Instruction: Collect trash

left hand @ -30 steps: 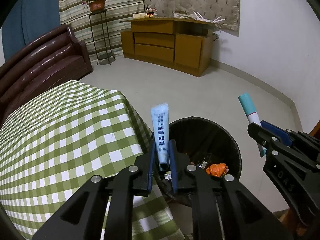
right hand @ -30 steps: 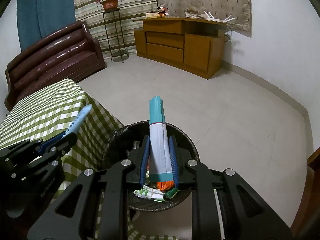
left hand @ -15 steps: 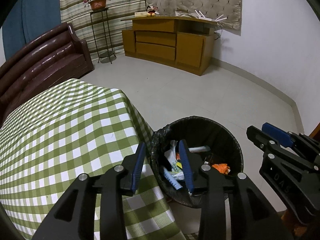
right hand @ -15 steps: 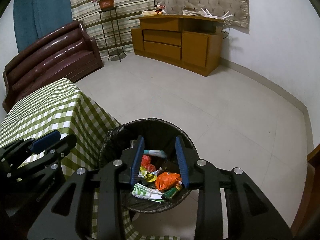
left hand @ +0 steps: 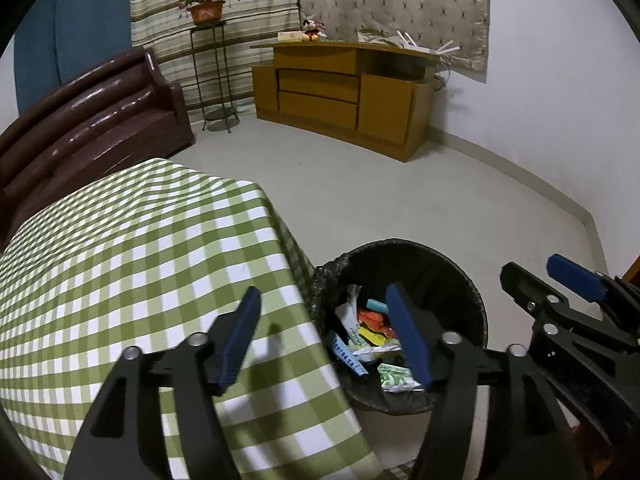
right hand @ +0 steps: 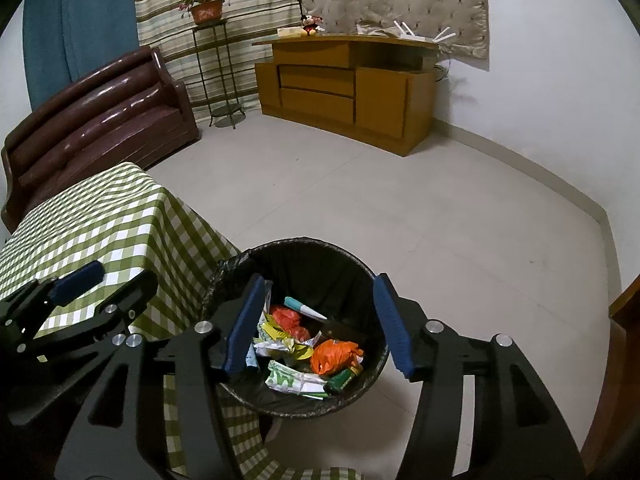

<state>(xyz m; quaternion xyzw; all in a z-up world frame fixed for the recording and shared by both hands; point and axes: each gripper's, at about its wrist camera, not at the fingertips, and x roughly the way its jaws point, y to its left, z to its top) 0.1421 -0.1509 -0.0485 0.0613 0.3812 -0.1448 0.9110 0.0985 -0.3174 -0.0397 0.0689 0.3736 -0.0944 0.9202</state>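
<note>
A black bin (left hand: 460, 276) (right hand: 352, 264) lined with a dark bag stands on the floor by the table corner, holding wrappers, an orange crumple (right hand: 334, 356), a blue tube (left hand: 346, 354) and a teal-capped tube (right hand: 304, 308). My left gripper (left hand: 324, 300) hovers over the bin's left rim and the table edge, its jaws opening with nothing between them. My right gripper (right hand: 318, 286) hangs above the bin's middle, jaws also opening and empty. Each gripper shows at the side of the other's view: the right gripper (left hand: 548, 276), the left gripper (right hand: 108, 280).
A table with a green checked cloth (left hand: 120, 264) lies left of the bin. Beyond are a brown sofa (left hand: 92, 120), a plant stand (left hand: 212, 76), a wooden cabinet (left hand: 344, 96) and pale tiled floor (right hand: 400, 208). A wooden edge (right hand: 628, 300) shows at the right.
Both grippers let go: the blue tube fell from the left and the teal-capped tube from the right into the bin. Both pairs of jaws have spread wider since.
</note>
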